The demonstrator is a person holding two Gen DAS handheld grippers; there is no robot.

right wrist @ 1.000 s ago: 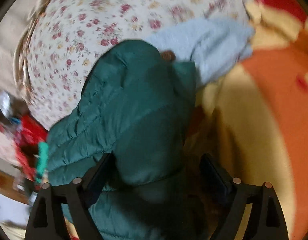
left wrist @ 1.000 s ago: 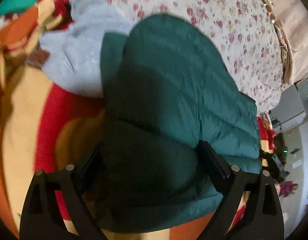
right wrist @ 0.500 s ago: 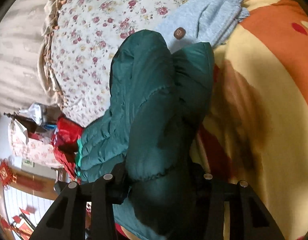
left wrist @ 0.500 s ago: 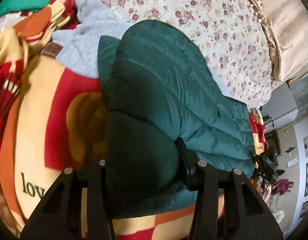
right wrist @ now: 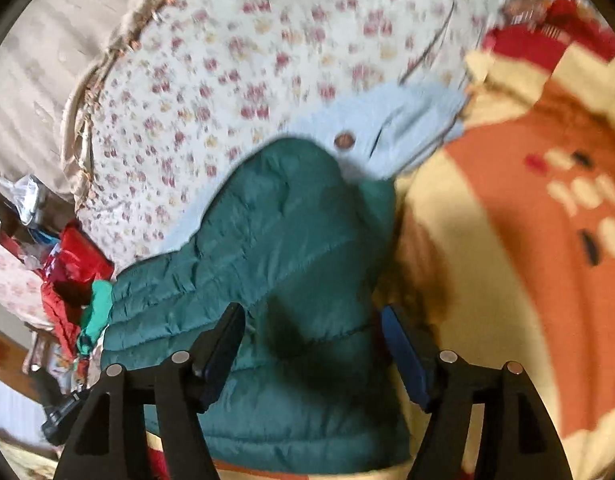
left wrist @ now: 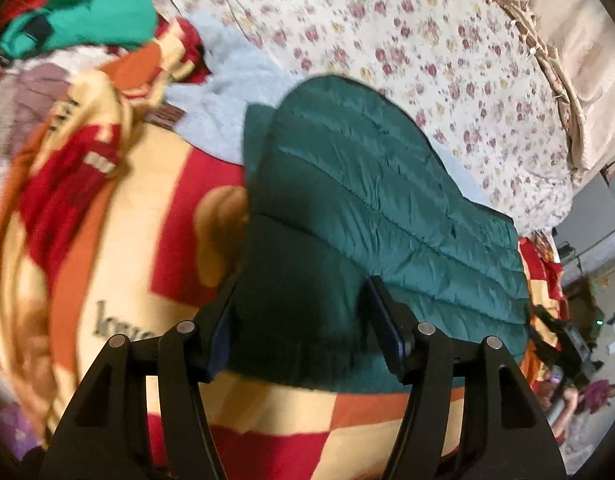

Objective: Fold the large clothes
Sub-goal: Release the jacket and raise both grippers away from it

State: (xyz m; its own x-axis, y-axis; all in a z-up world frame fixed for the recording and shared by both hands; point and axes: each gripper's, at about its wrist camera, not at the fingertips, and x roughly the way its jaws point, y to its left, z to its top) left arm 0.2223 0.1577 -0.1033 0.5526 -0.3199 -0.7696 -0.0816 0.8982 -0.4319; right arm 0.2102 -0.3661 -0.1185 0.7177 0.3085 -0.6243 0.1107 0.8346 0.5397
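Note:
A dark green quilted puffer jacket (left wrist: 371, 208) lies on the bed, folded into a long bundle; it also shows in the right wrist view (right wrist: 275, 256). My left gripper (left wrist: 301, 304) is open, its jaws standing on either side of the jacket's near end. My right gripper (right wrist: 313, 332) is open too, its jaws straddling the jacket's other near edge. Neither gripper pinches the fabric.
A light blue knit garment with a brown button (right wrist: 387, 128) lies just beyond the jacket. A red, orange and cream blanket (left wrist: 107, 248) is under and beside it. The floral bedsheet (left wrist: 427, 52) lies behind. A bright green garment (left wrist: 87, 20) sits far left.
Both grippers were shut on the jacket half a second ago; now both have opened and let go. Both views are blurred from motion.

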